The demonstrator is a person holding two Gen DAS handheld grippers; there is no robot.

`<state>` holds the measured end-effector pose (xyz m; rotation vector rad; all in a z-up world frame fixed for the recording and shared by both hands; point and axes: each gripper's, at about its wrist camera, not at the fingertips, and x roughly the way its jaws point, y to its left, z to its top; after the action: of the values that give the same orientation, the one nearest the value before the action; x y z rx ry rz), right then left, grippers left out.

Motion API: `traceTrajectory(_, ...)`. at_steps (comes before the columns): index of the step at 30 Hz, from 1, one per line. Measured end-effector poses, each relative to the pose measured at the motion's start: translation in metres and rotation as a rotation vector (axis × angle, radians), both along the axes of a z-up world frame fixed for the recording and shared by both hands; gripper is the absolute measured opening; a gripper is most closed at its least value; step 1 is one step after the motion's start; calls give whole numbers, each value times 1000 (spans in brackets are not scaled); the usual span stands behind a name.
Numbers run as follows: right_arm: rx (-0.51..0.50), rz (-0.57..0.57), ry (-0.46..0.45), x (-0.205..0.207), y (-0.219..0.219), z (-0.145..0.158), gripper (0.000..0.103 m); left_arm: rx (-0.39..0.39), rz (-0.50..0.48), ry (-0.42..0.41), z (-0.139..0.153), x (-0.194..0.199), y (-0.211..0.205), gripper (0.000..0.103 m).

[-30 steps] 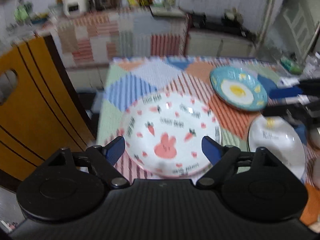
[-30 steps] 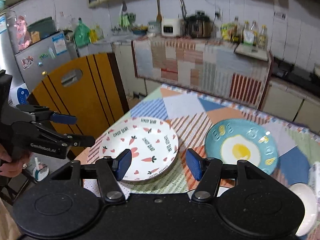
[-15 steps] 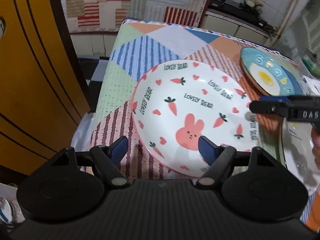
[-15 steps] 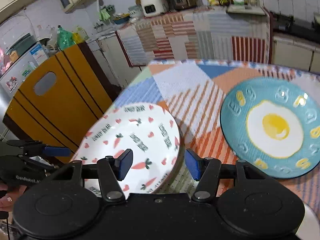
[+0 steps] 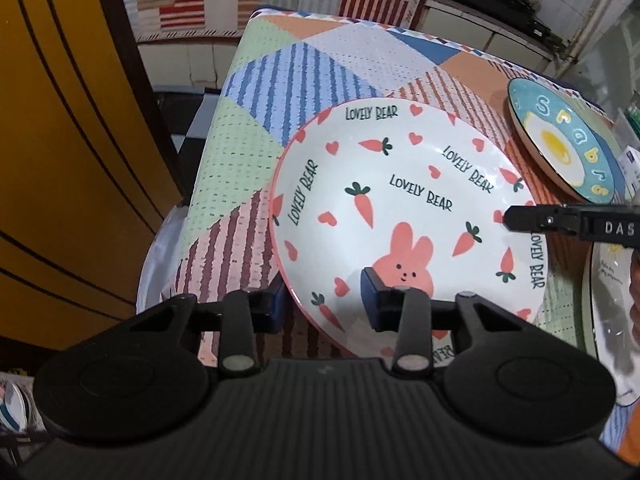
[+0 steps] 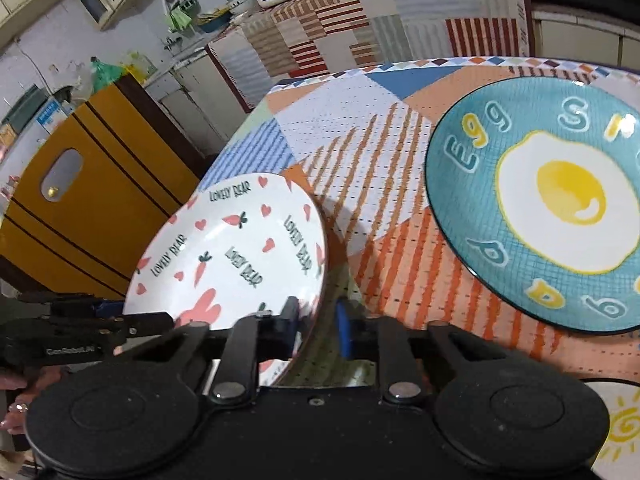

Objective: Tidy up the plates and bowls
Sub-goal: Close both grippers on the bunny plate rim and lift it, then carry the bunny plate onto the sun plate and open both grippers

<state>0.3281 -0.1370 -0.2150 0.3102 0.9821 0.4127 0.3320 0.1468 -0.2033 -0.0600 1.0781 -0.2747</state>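
Observation:
A white rabbit plate (image 5: 400, 208) with carrots, hearts and a pink rim lies on the patchwork table; it also shows in the right wrist view (image 6: 236, 256). My left gripper (image 5: 320, 304) is shut on its near left rim, one finger under, one on top. My right gripper (image 6: 316, 328) is shut on its right rim and shows in the left wrist view (image 5: 520, 220). A teal fried-egg plate (image 6: 540, 208) lies to the right, also in the left wrist view (image 5: 564, 140).
A white dish with a sun drawing (image 6: 620, 428) lies at the near right, also in the left wrist view (image 5: 612, 312). A yellow-brown wooden chair back (image 5: 60, 160) stands close to the table's left edge. A kitchen counter (image 6: 360, 8) runs behind the table.
Both grippers moved in on the rabbit plate and closed on its rim, the left on the near left edge, the right on the right edge. Earlier both were open.

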Motion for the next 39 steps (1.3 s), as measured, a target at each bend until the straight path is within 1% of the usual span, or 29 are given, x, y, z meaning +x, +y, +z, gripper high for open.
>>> traceTrajectory(3,1,-10,11,1,2,0,14,0,6,23,1,4,0,34)
traceTrajectory(7,75,-35,57,10,-1,-11,15,6,6,41,1,7,-1,34)
traceTrajectory(8,79,-43,58,9,-1,-11,15,6,11,50,2,8,-1,34)
traceTrajectory(11,43,-22,51,7,3,-7,16,11,12,79,3,11,-2,34)
traceTrajectory(13,32,-6,47,4,4,-2,16,-13,9,98,6,9,0,34)
traceTrajectory(16,24,23,41,-1,1,11,16,-41,-1,105,16,0,1,34)
traceTrajectory(19,20,38,38,-10,-4,24,16,-27,-13,89,32,-15,-6,34)
traceTrajectory(23,30,54,25,-27,-14,43,16,-25,-22,68,53,-34,-12,34)
traceTrajectory(27,16,65,9,-48,-20,64,16,-24,-40,61,75,-54,-19,34)
traceTrajectory(34,36,54,11,-96,-36,96,17,7,-64,7,114,-97,-37,34)
traceTrajectory(39,47,28,0,-132,-54,114,17,4,-120,-26,130,-125,-57,34)
